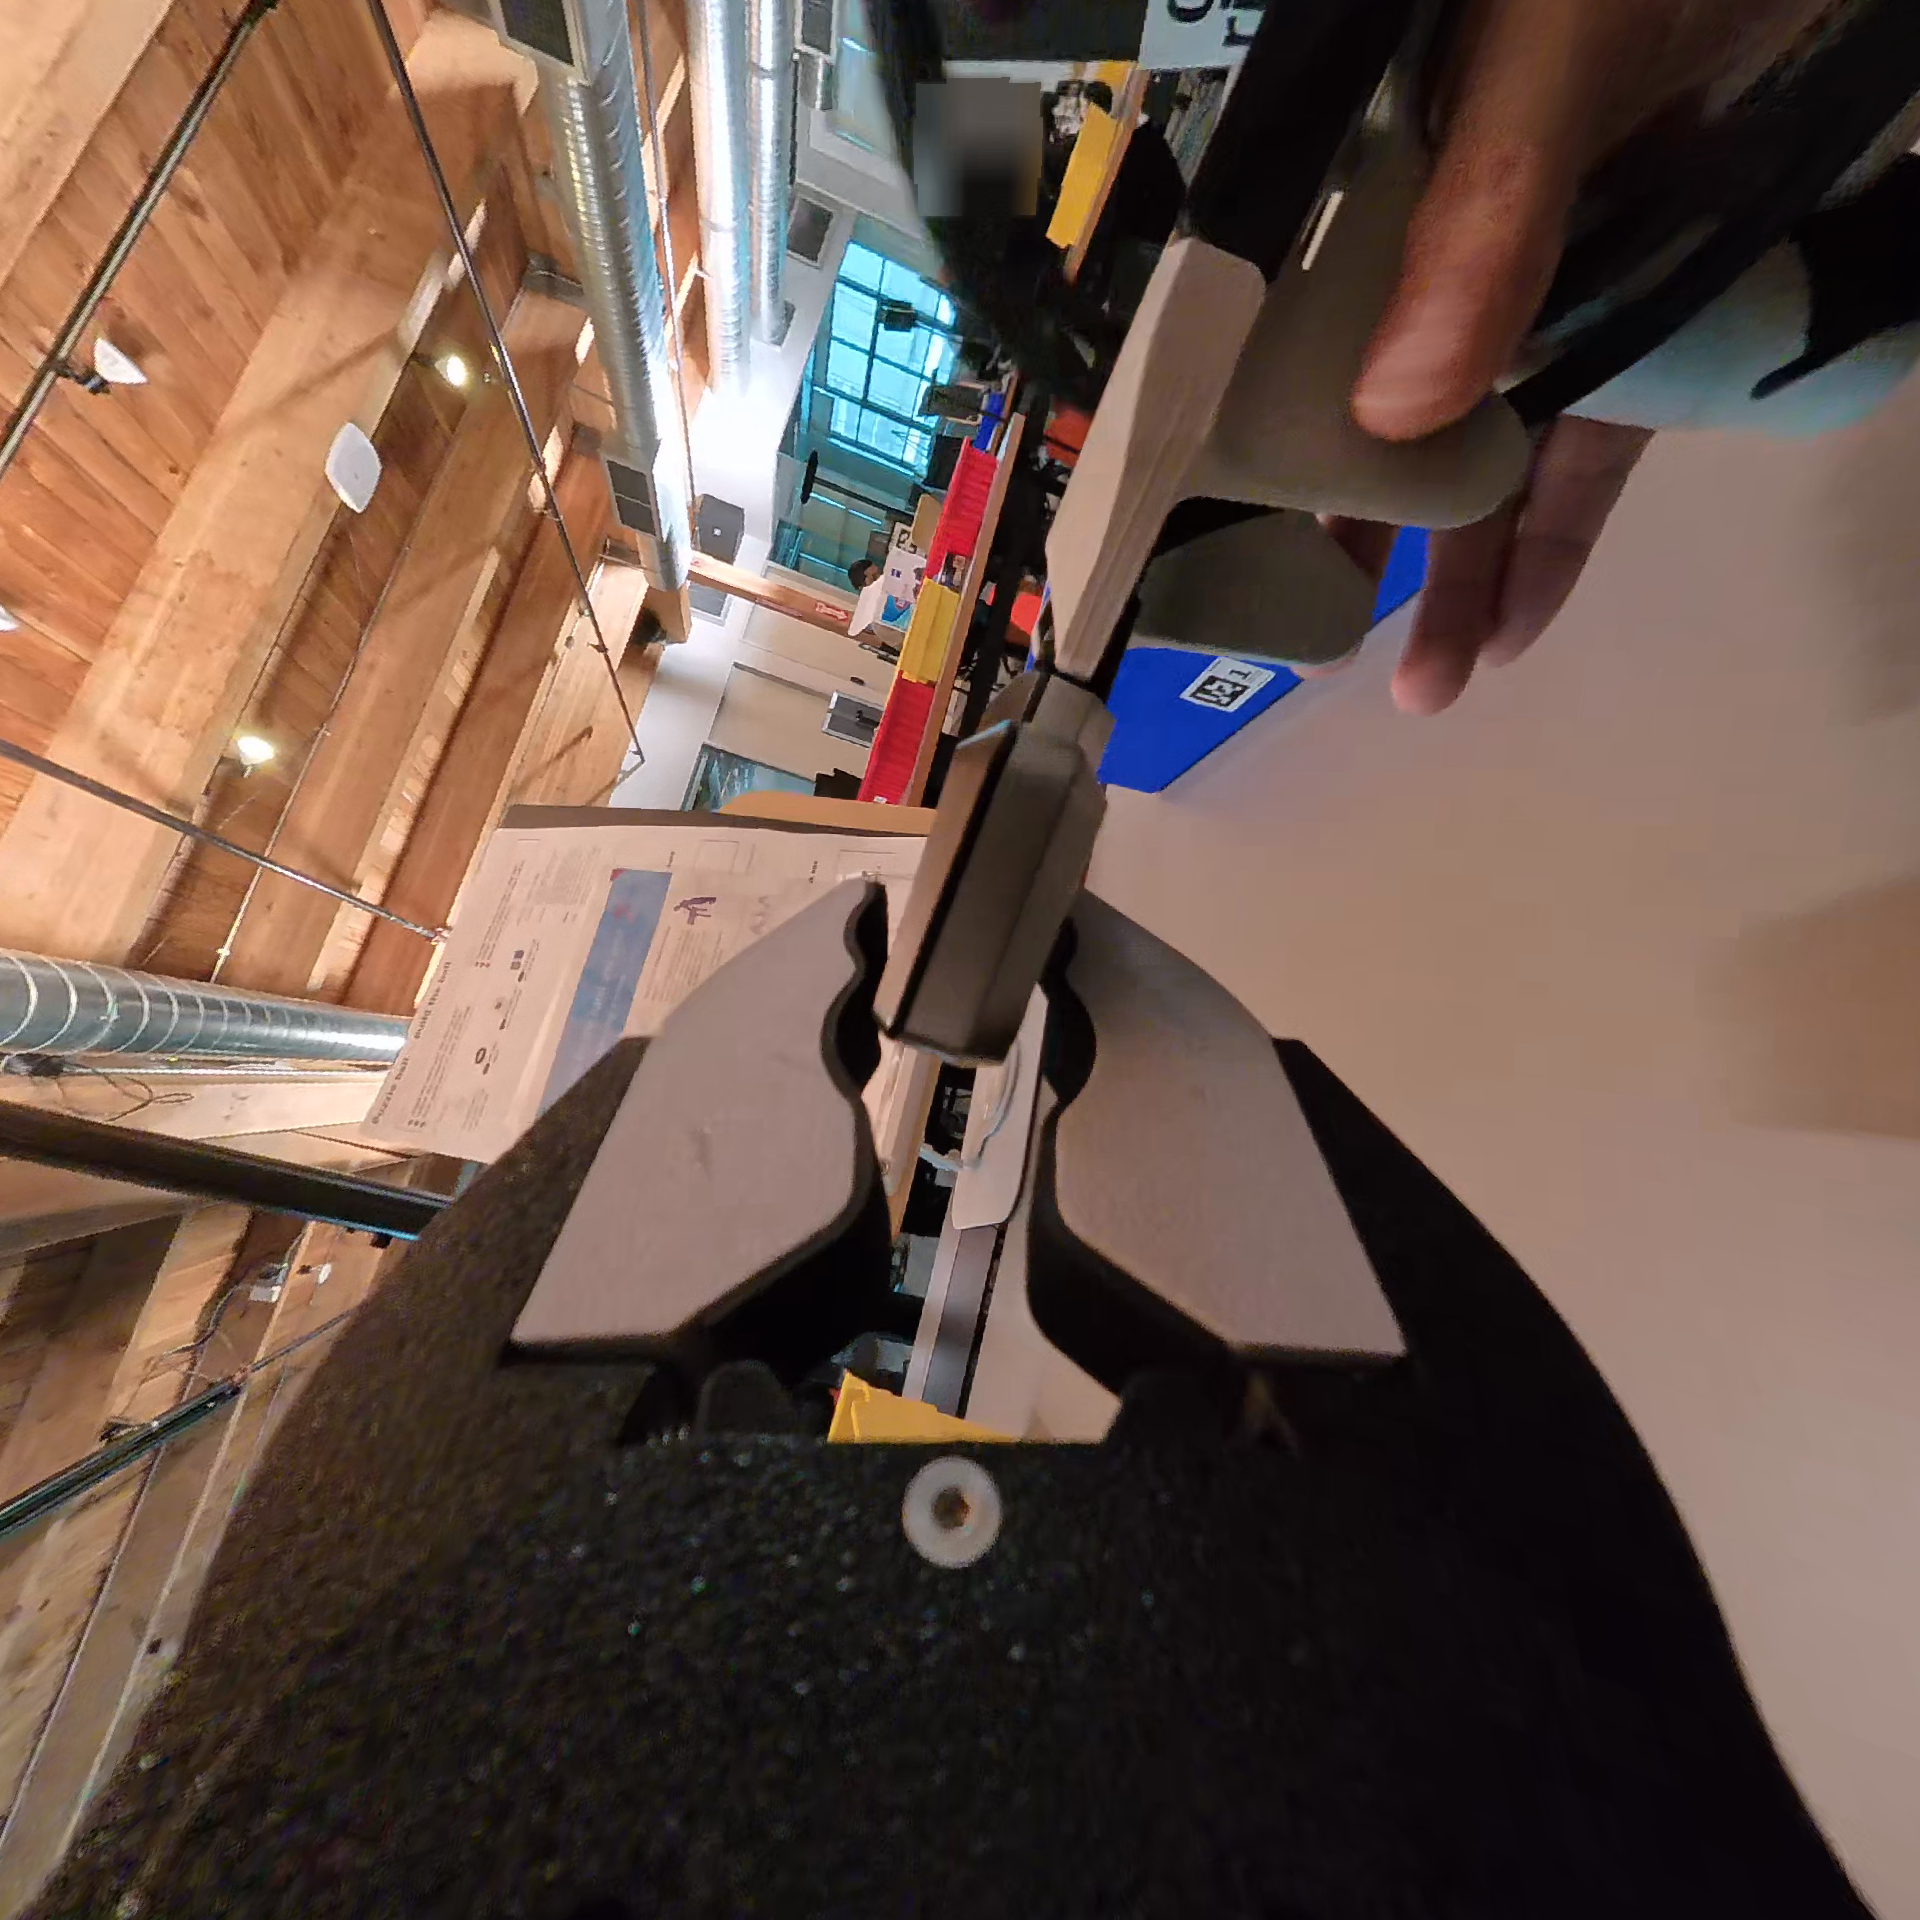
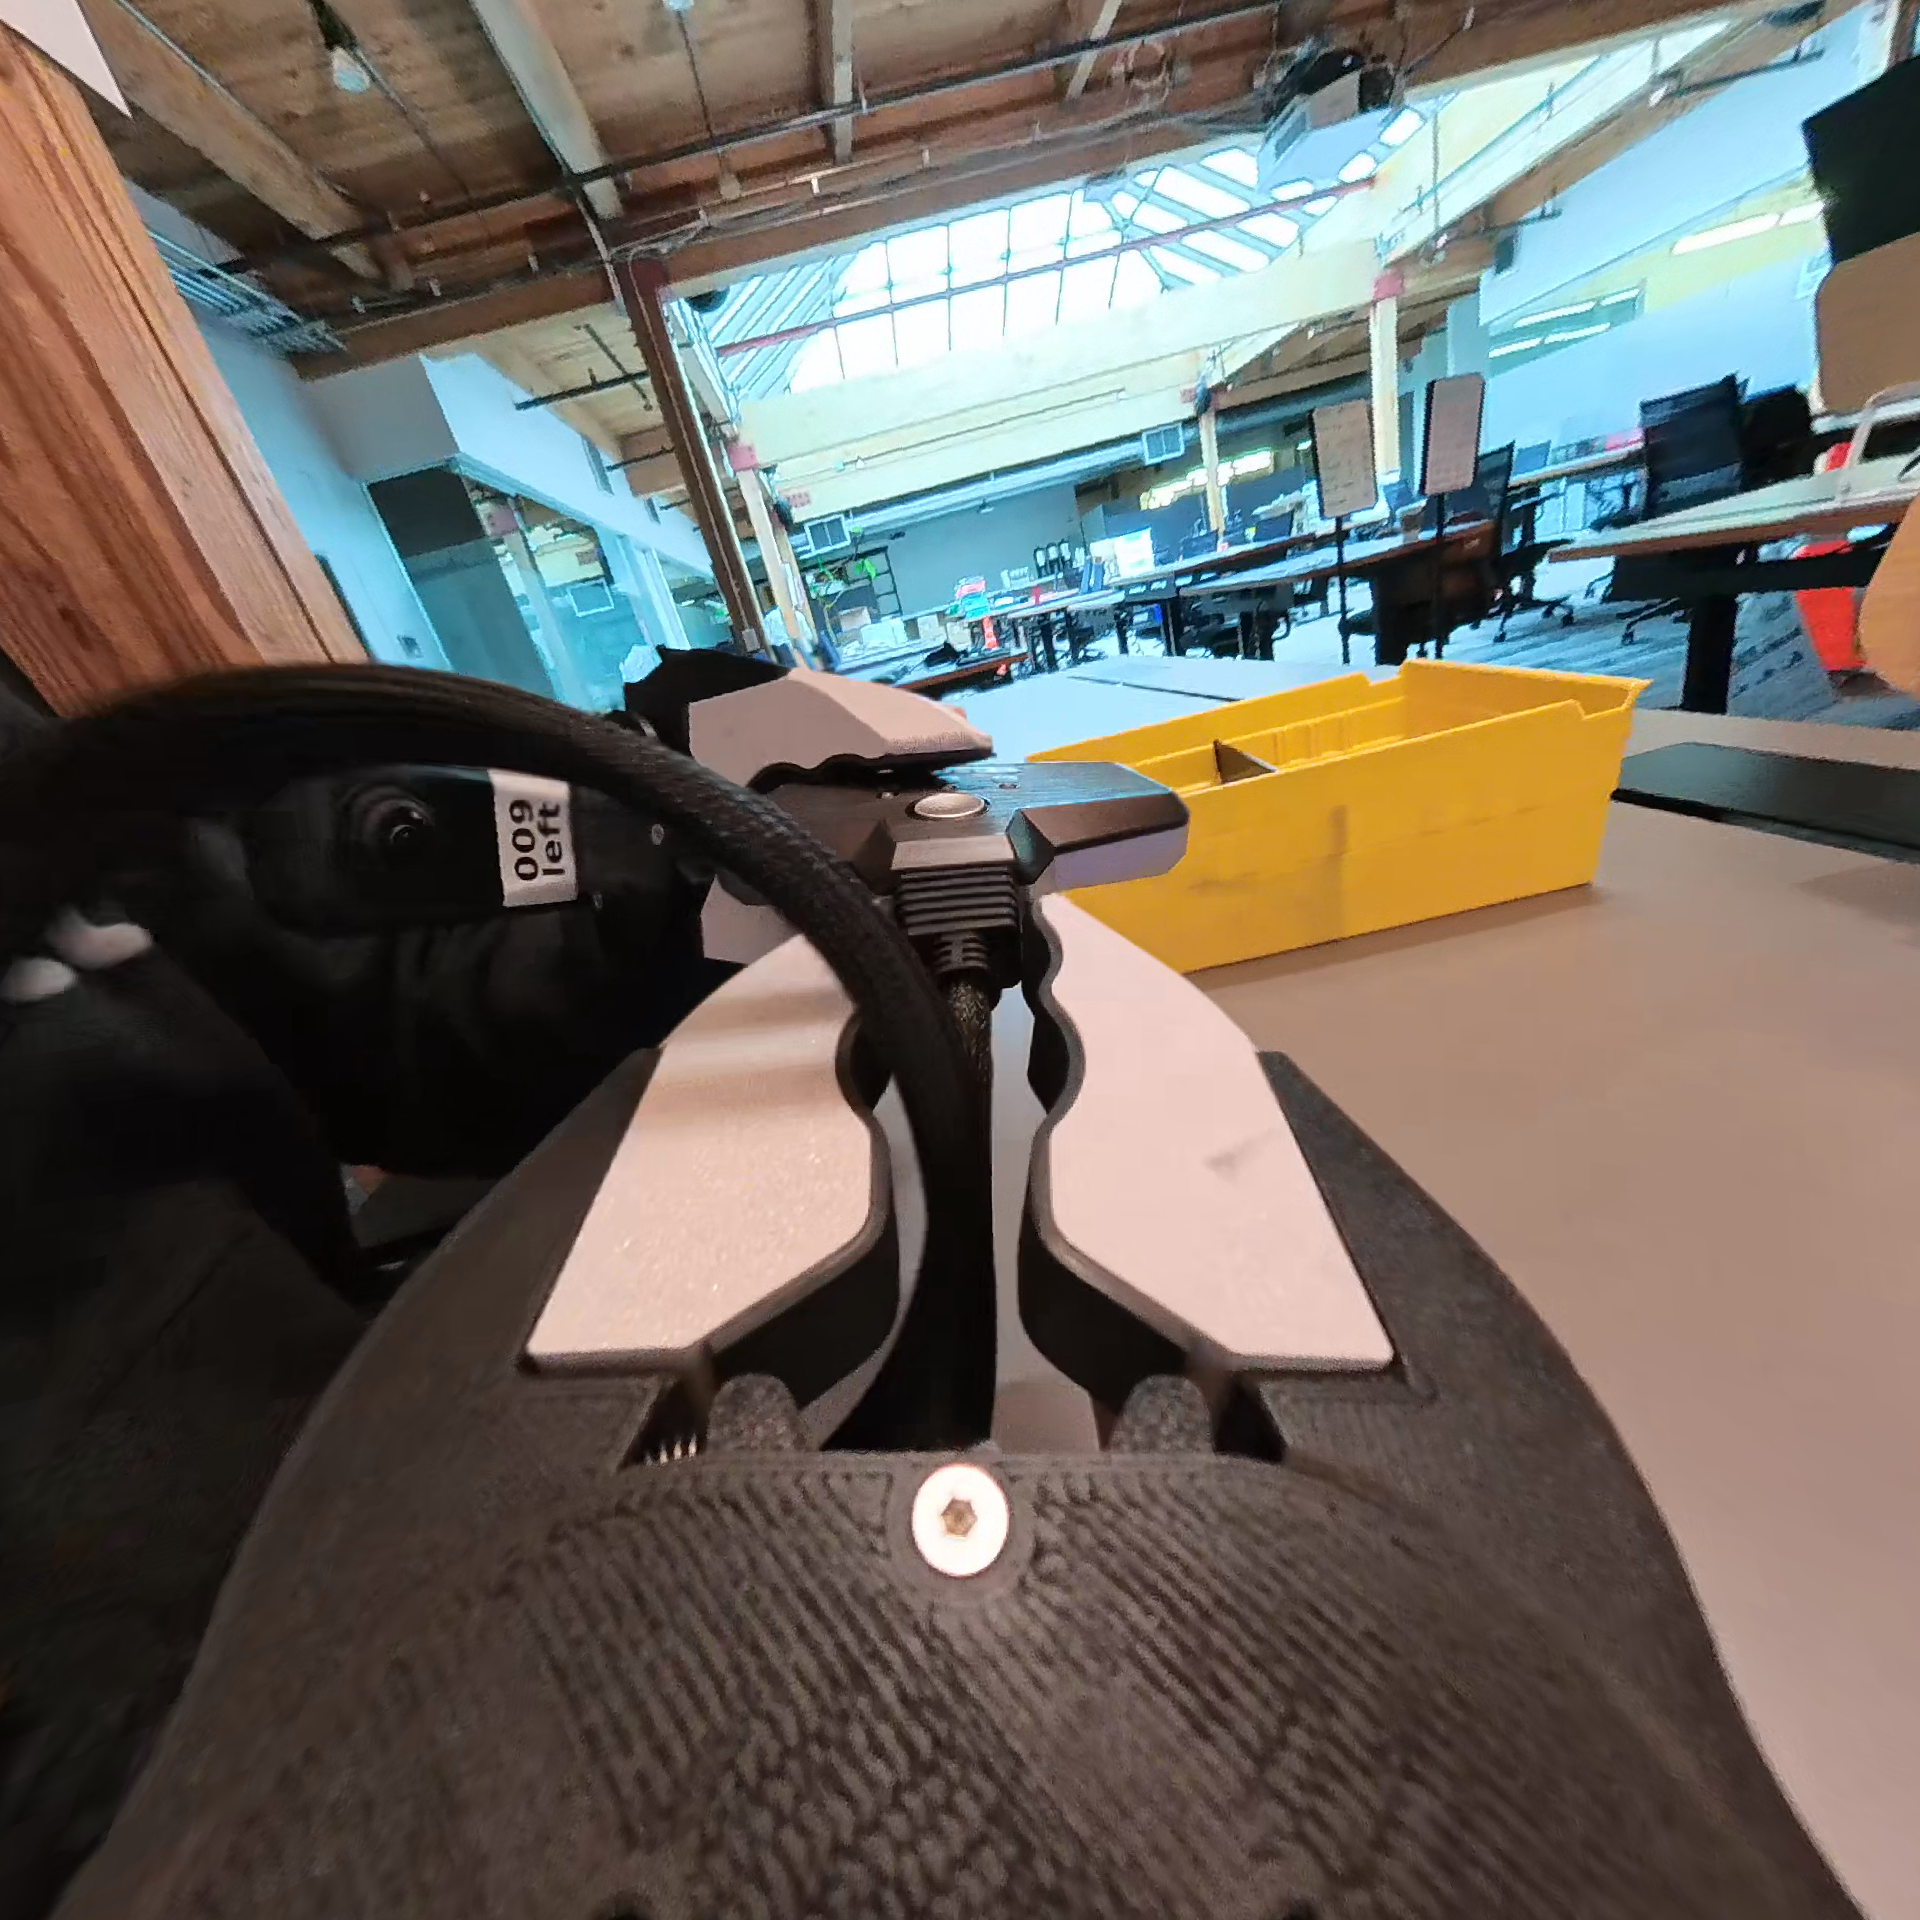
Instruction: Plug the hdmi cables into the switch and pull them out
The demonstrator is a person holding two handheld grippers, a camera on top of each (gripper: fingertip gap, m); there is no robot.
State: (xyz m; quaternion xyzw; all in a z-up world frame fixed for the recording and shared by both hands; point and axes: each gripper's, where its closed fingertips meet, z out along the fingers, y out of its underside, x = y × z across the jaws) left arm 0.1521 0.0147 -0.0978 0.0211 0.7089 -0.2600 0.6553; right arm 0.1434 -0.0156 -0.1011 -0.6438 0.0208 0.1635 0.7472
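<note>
My left gripper (image 1: 966, 935) is shut on the HDMI switch (image 1: 987, 883), a small black and grey box held above the table. In the right wrist view the switch (image 2: 1081, 821) lies flat, with a round button on top, and the left gripper (image 2: 862, 790) holds it from the left. My right gripper (image 2: 977, 935) is shut on the black HDMI plug (image 2: 956, 894), which sits against the near side of the switch and looks inserted. Its braided cable (image 2: 623, 727) loops up and to the left. The right gripper (image 1: 1070, 665) and the hand holding it show beyond the switch.
A yellow divided bin (image 2: 1351, 810) stands on the grey table (image 2: 1558, 1143) just beyond the switch. A blue bin (image 1: 1195, 727) with a square tag is on the table. A wooden post (image 2: 104, 416) rises at the left. A flat black object (image 2: 1766, 779) lies at the right.
</note>
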